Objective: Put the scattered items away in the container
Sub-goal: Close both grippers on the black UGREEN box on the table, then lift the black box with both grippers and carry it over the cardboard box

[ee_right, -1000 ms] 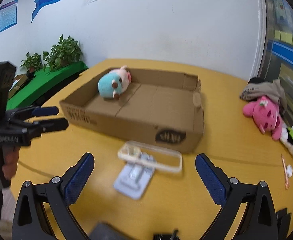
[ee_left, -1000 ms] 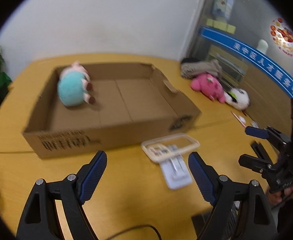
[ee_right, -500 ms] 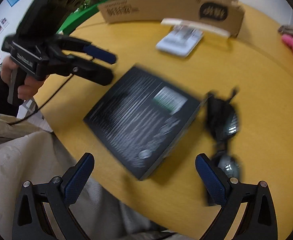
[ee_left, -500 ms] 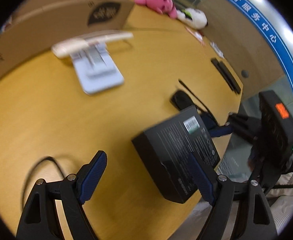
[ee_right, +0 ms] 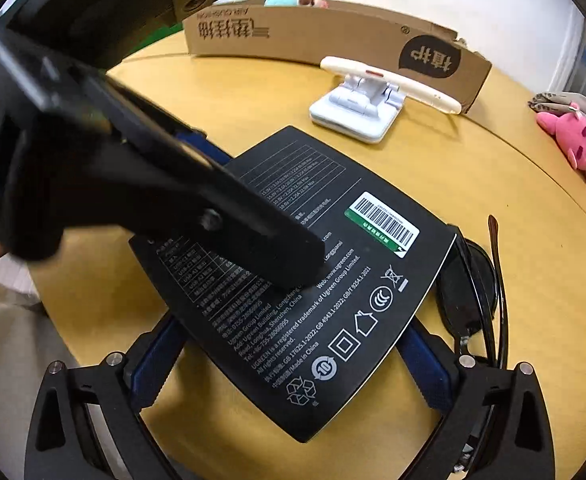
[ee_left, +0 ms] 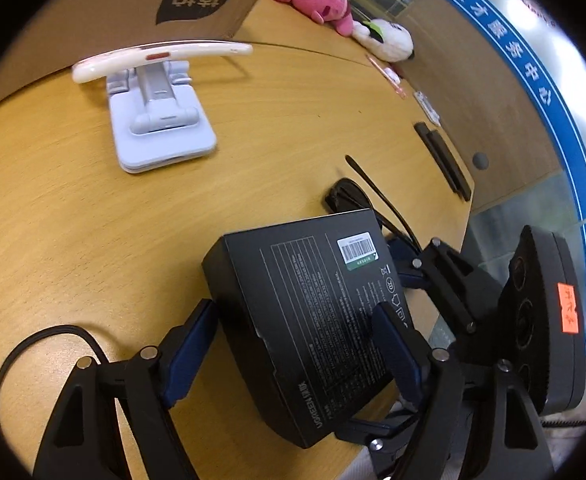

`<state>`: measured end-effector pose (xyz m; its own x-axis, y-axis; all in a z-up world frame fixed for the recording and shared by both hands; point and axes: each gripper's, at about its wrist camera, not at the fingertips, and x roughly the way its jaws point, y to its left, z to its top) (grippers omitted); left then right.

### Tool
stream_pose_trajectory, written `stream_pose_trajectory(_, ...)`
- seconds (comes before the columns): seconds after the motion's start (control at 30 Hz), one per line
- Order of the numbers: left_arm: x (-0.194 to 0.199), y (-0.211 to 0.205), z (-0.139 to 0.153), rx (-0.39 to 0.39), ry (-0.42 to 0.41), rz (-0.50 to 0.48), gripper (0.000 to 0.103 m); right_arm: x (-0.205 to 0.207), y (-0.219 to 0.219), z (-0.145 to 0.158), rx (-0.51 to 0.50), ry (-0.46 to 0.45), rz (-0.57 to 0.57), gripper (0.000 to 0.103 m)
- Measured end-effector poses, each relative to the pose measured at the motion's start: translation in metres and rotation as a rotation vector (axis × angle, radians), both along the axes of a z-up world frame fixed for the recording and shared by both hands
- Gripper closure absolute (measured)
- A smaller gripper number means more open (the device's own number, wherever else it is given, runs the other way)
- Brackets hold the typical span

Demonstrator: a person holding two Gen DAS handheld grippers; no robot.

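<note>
Wooden table [ee_left: 73,240] carries a cardboard box [ee_right: 333,40] at its far side, with a white phone stand [ee_left: 161,132] just before it. Near the front edge lies a black box [ee_left: 313,312]; left gripper [ee_left: 293,344] and right gripper [ee_right: 289,360] both straddle it, jaws apart, the left's having just been closing. Sunglasses [ee_right: 473,292] lie just right.

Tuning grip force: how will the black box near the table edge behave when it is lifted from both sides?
The black box has flat faces and crisp edges, so it is probably stiff cardboard and should not sag. Its smooth printed skin may slip against the pads. It is broad and shallow, so it may tilt if the left gripper and right gripper lift unevenly.
</note>
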<state>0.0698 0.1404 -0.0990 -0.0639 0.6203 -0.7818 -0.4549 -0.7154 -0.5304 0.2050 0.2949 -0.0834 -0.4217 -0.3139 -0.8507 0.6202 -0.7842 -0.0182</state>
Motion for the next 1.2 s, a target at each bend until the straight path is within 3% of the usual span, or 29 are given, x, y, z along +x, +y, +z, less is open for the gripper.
stream_pose_trajectory(0.17, 0.0, -0.005, 0.004, 0.003, 0.027, 0.042, 0.028, 0.0, -0.005, 0.001, 0.004, 0.031, -0.026, 0.002)
stream_pose_trajectory(0.37, -0.005, -0.023, 0.04, 0.038, 0.115, 0.09, 0.036, -0.012, -0.015, 0.023, 0.004, 0.087, -0.074, 0.002)
stream_pose_trajectory(0.7, -0.029, -0.047, 0.156, 0.05, 0.415, 0.119, 0.036, -0.049, -0.039, 0.12, -0.078, 0.296, -0.14, 0.002)
stream_pose_trajectory(0.9, -0.035, -0.053, 0.227, 0.0, 0.613, 0.104, 0.036, -0.073, -0.062, 0.181, -0.121, 0.435, -0.156, 0.002)
stream_pose_trajectory(1.2, -0.033, -0.068, 0.3, -0.041, 0.812, 0.123, 0.036, -0.099, -0.08, 0.255, -0.193, 0.582, -0.133, 0.003)
